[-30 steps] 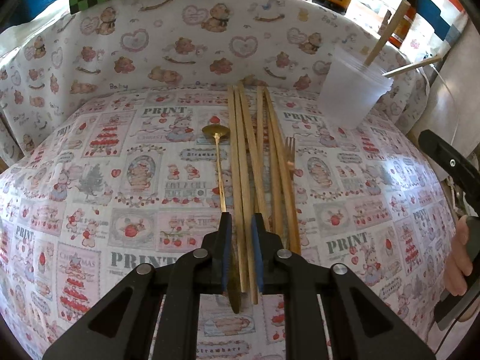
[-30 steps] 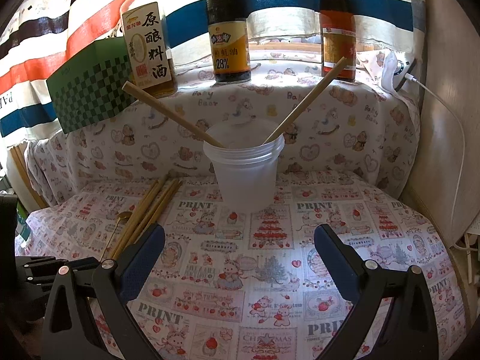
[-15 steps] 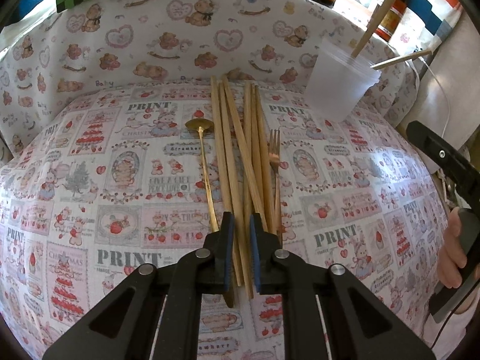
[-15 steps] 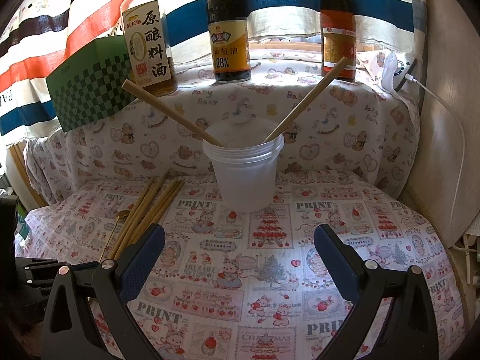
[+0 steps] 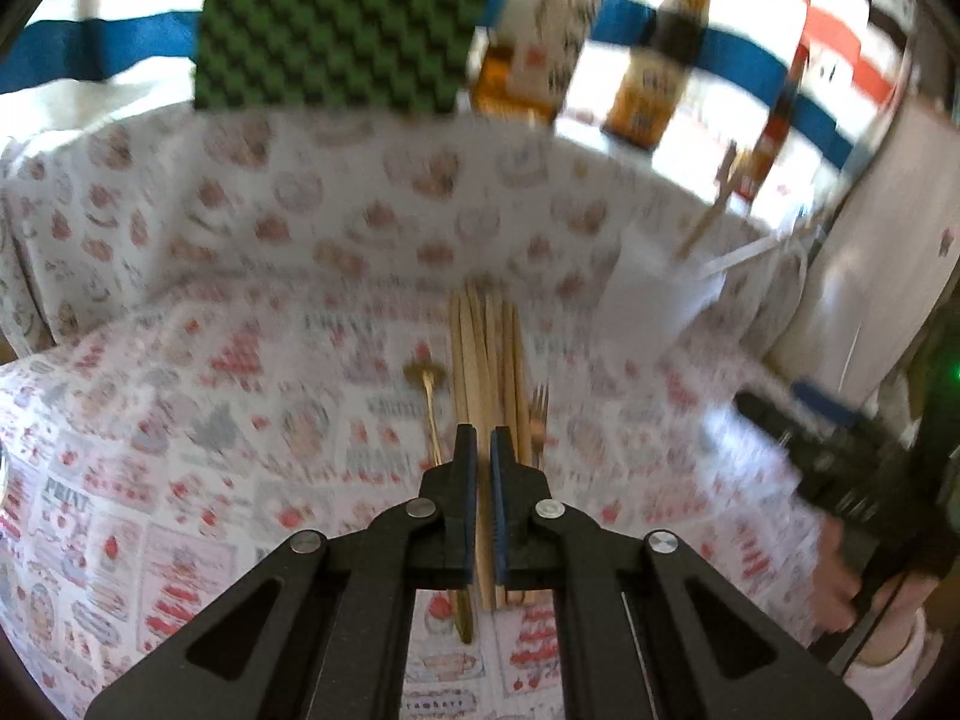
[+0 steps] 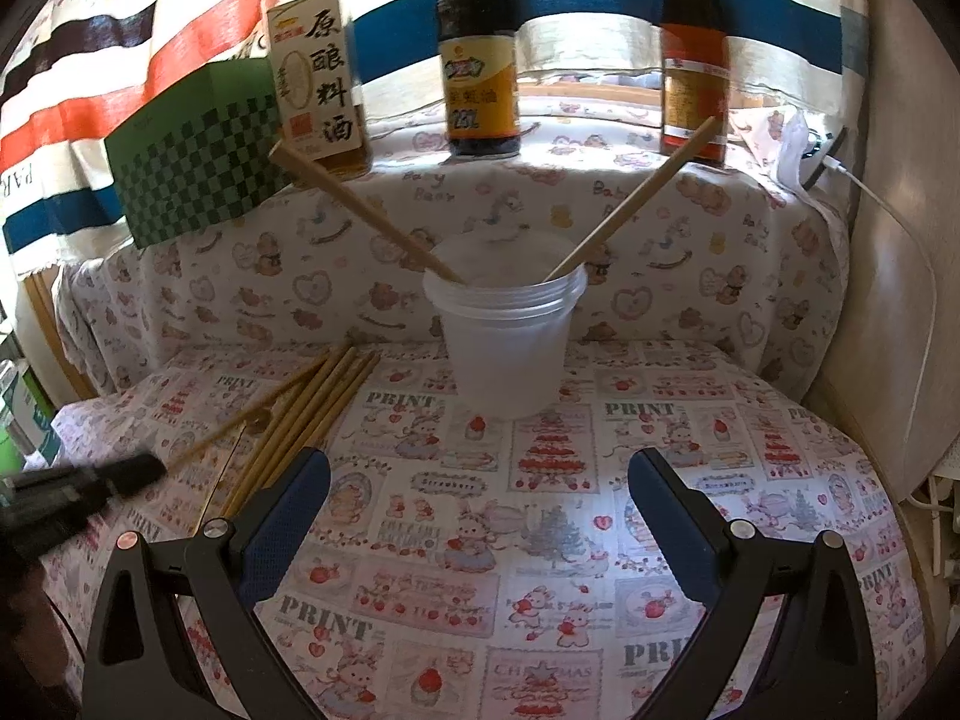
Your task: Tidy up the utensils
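Left gripper [image 5: 483, 450] is closing hard on one chopstick [image 6: 240, 420], its jaws having just been pinching in from a narrow gap to nearly touching, the stick clamped between the blue pads. Compared with a second ago, that stick is now lifting off the cloth: in the right wrist view it is angling up from the dark gripper tip at the left edge, its far end crossing above the pile. The left view is badly smeared, so the exact grip point is likely but not certain. The other chopsticks [image 5: 489, 354] are still lying bunched on the printed tablecloth [image 6: 540, 540], with a gold spoon [image 5: 427, 396] to their left and a fork [image 5: 538, 414] to their right. The plastic cup [image 6: 507, 348] is still holding two chopsticks. Right gripper [image 6: 480, 516] is hovering unchanged, jaws standing wide, holding nothing.
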Demonstrator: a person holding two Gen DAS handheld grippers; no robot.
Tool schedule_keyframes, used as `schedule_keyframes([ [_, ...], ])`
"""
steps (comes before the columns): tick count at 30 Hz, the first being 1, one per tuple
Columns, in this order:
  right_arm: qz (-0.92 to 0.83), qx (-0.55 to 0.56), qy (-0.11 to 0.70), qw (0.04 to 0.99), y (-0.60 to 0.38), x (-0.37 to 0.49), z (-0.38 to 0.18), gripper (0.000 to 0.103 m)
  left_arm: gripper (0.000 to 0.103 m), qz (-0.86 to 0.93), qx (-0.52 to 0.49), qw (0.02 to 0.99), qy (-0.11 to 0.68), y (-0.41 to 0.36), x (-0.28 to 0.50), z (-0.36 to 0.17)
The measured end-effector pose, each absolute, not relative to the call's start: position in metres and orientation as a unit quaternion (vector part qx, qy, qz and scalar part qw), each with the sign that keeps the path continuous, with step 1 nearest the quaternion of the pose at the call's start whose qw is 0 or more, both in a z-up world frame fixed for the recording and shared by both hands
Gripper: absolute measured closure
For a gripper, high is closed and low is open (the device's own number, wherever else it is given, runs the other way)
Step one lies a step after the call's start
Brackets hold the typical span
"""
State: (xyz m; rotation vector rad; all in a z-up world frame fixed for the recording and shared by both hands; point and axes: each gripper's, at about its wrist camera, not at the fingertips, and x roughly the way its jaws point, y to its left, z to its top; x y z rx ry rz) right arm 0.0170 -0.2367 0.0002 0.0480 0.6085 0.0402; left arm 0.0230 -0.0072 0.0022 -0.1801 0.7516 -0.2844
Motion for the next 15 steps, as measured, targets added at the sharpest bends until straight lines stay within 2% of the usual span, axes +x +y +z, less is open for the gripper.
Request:
schedule_keyframes([
  [7,0.070,0.004,0.331,0.941,-0.215,0.018,-0.011,0.002,0.103,-0.125,-0.117,0.944,0.282,0.014,0.006,0.030],
  [10,0.099,-0.003,0.345,0.933,-0.205,0.018,-0.015,0.002,0.103,-0.116,-0.084,0.942,0.304,0.006,0.012,0.028],
  [15,0.086,-0.030,0.339,0.936,-0.197,0.015,-0.017,0.002,0.103,-0.131,-0.024,0.910,0.393,-0.018,0.030,-0.006],
])
